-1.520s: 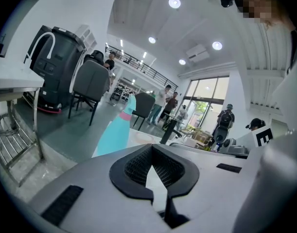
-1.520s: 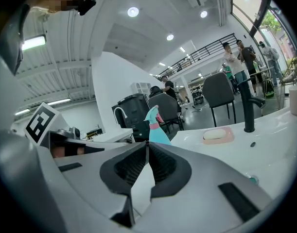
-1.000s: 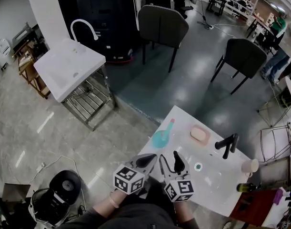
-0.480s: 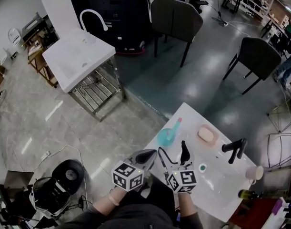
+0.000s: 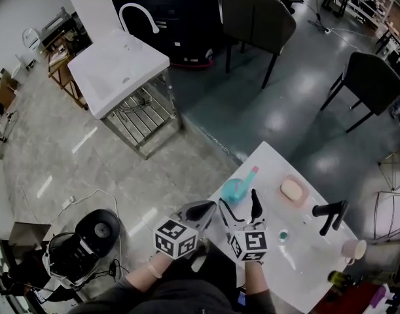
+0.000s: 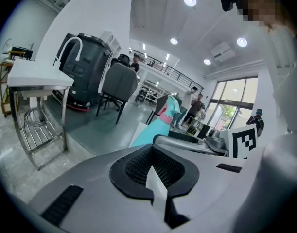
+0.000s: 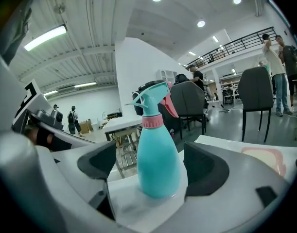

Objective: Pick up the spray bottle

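Spray bottle [image 7: 157, 149] stands upright at the table's [image 5: 304, 267] left edge between the right gripper's [image 5: 237, 205] just-opened, spread fingers, untouched. The left gripper's [image 6: 155, 171] fingers are pressed together.

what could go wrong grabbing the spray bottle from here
The right tool, its jaws just opened, has the spray bottle between them, not yet gripped. Pushing on could nudge the upright bottle over; it stands near the edge of the table. Closing on the rounded, tapering body might let it slip.
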The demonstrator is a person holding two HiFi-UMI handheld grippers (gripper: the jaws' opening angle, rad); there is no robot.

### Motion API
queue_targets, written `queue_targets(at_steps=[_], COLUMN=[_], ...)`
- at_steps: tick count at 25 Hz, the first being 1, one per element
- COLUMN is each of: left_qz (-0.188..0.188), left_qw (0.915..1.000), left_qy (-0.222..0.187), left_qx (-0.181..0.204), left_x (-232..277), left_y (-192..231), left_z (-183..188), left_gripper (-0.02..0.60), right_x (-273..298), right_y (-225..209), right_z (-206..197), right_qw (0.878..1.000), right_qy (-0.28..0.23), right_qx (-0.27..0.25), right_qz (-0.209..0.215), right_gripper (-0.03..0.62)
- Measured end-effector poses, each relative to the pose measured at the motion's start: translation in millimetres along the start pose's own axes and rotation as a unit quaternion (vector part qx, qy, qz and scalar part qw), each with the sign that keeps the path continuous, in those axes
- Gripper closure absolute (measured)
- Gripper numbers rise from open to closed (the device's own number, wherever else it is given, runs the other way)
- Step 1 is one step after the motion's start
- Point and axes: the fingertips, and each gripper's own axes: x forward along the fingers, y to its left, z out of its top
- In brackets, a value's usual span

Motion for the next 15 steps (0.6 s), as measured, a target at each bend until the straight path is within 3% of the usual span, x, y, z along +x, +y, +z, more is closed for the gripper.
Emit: queue_targets(at_steps=[4, 15], left_qz=[0.012, 0.035], left_qw=[0.9999, 0.9993], left_qy=[0.003, 0.011], left_qx=[0.001, -0.004], left_x=[6, 15], left_y=[8, 21], left_z=[3, 4], left_gripper=[0.575, 0.575], right_x=[8, 35], right_y=[-3, -17], right_z=[-5, -14], right_qw=[1.0, 1.0], right_qy=[0.004, 0.009], right_qx=[-0.019, -0.007], right_qz=[0.006, 0.019], right_gripper=[0.22, 0.22])
